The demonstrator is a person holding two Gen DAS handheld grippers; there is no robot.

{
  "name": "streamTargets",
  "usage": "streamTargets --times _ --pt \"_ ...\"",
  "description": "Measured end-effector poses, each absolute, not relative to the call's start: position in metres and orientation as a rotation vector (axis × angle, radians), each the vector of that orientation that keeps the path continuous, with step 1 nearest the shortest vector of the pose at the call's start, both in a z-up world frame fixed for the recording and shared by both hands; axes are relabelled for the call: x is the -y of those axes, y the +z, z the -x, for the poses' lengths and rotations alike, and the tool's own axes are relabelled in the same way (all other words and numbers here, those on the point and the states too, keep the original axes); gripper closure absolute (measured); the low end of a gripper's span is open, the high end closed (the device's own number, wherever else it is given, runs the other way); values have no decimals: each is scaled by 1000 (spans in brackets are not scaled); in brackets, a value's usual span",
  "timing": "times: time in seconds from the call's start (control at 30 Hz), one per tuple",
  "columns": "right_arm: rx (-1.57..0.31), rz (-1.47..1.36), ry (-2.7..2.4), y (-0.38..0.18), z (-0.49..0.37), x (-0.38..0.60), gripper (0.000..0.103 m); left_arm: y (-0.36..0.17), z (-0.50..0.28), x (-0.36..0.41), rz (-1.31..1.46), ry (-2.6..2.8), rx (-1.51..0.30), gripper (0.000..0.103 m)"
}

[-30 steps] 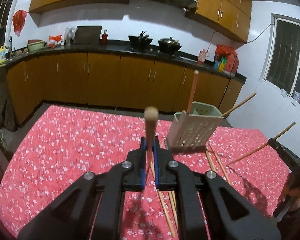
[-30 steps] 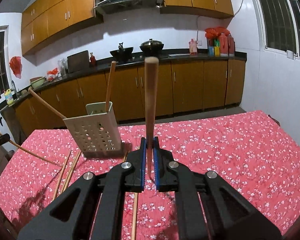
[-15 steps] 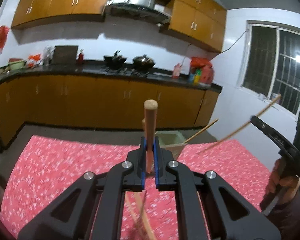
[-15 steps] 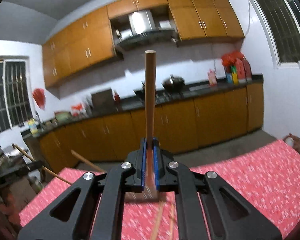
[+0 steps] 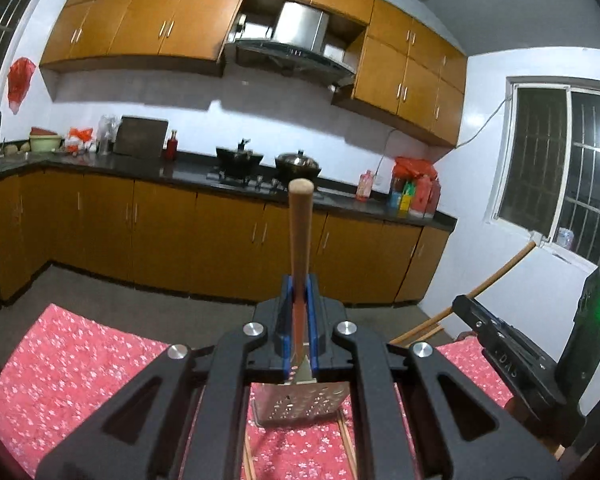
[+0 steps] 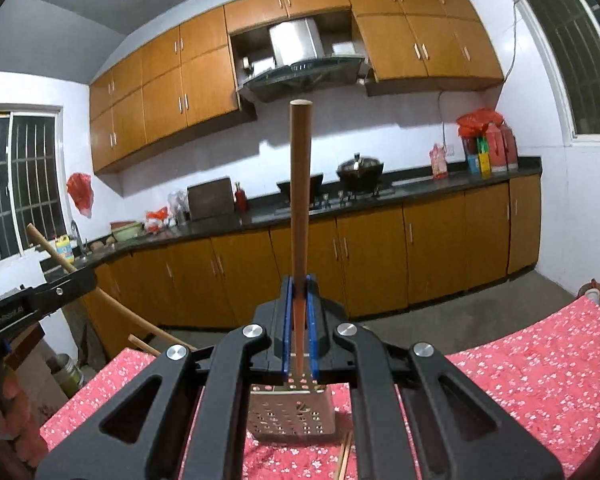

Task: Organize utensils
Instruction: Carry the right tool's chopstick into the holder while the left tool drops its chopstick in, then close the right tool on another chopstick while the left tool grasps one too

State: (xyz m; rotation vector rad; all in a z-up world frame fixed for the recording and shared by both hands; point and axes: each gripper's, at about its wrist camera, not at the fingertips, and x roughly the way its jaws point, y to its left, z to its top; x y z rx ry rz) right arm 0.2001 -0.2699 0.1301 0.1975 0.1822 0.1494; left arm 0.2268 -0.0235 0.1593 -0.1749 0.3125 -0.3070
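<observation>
- The left claw point(image 5: 299, 312) is clamped on a wooden chopstick point(image 5: 300, 232) that stands up and forward from its blue pads.
- The right claw point(image 6: 299, 312) grips a second chopstick point(image 6: 300, 200) the same way.
- Below and just ahead of each claw, a perforated utensil holder point(image 6: 292, 416) sits on the red floral counter point(image 6: 540, 368), with loose chopsticks point(image 5: 348, 448) lying beside it.
</observation>
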Motion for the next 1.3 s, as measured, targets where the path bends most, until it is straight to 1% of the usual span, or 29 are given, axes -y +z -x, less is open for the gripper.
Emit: streamTargets --times 0.33,0.4,0.43,0.47,0.53,0.7,0.87,1.0,1.1,1.3 --pt "-320 -197 178 107 -224 257 95 118 -265 36 150 -311 -433 95" --pt "-331 -196 181 106 -224 256 94 114 -265 35 159 -312 -442 93" --pt "-332 -194 180 106 -224 256 91 113 -264 35 159 -313 -442 92" --pt "-331 -195 179 106 -222 257 83 113 -263 33 160 -313 -441 90" --pt "-323 -200 175 108 -219 258 71 114 -261 30 168 -312 -436 86" --pt "-290 -201 175 120 -209 258 71 120 -252 25 185 -313 -417 84" --pt "-229 -201 164 130 -181 268 71 127 -224 10 203 -303 -374 80" --pt "-239 -187 112 118 -163 282 70 118 -198 -7 188 -270 -367 77" --pt "-342 -173 49 87 -164 297 70 93 -189 -16 144 -226 -419 74" --pt "-697 -233 47 -12 -182 311 70 21 -192 -30 105 -154 -624 74"
